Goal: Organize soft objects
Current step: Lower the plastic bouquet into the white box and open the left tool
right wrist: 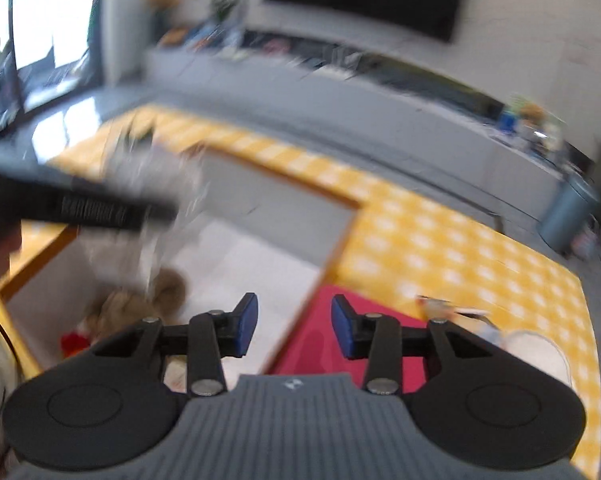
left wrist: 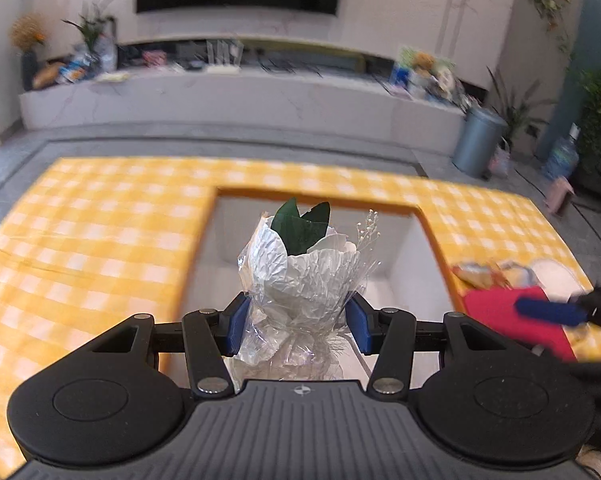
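Left gripper clamps wrapped bouquet at narrow stem end, above open white bin recessed mid-tabletop. Bouquet likely light, crinkly, crushable, film slippery; hold stems only. Right gripper jaws apart, empty.

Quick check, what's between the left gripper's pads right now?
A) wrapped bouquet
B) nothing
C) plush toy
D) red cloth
A: in the left wrist view the left gripper has its blue pads pressed on both sides of the wrapped bouquet, held over the white bin; the red cloth lies off to the right on the table.
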`<state>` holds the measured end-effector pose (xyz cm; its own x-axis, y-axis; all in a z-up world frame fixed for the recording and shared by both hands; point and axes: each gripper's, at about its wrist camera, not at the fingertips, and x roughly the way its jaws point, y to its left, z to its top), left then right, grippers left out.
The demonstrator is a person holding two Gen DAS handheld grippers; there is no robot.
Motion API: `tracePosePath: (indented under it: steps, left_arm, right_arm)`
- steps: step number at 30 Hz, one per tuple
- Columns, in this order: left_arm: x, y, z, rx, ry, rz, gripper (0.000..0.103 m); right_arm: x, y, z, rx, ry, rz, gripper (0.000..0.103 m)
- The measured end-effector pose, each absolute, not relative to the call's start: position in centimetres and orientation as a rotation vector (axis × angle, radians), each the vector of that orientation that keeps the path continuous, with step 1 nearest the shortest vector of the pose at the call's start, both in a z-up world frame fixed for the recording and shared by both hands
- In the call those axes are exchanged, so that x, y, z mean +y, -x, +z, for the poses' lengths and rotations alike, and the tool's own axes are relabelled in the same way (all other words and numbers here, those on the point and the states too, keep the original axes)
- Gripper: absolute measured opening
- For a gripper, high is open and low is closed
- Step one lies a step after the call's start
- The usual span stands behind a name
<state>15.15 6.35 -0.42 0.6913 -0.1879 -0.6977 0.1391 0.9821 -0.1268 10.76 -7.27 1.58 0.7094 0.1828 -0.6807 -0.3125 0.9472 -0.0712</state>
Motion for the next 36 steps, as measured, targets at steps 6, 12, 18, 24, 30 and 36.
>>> tracePosePath:
  steps: [6, 12, 18, 24, 30, 36]
  left_arm:
    - [4.0, -16.0, -3.4, 0.926, 0.095, -0.288, 0.058]
    - [2.8, -16.5, -4.9, 0.965, 0.059, -0.278, 0.058]
    - [2.4, -16.1, -4.9, 0.976, 0.018, -0.313, 0.069]
    - [2.2, -14.8, -4.8, 0.953, -0.023, -0.247, 0.091]
    - [3.6, -14.0, -2.7, 0.916, 0.017, -0.235, 0.091]
    - [5.0, -13.7, -0.7, 0.870, 0.075, -0.193, 0.091]
  right_arm:
    - [-10.0, -10.2, 0.4, 0.725, 0.092, 0.287, 0.041]
    - [-11.7, -10.3, -0.1, 0.721, 0.012, 0.300, 0.041]
    - [-12.2, -11.3, -1.2, 0.724, -0.041, 0.330, 0.041]
    - [-11.5, -11.5, -1.6, 0.738, -0.014, 0.344, 0.041]
    - [-11.2, -11.3, -1.5, 0.733, -0.007, 0.347, 0.041]
    - [-11.1, -11.1, -1.3, 0.728, -0.009, 0.349, 0.041]
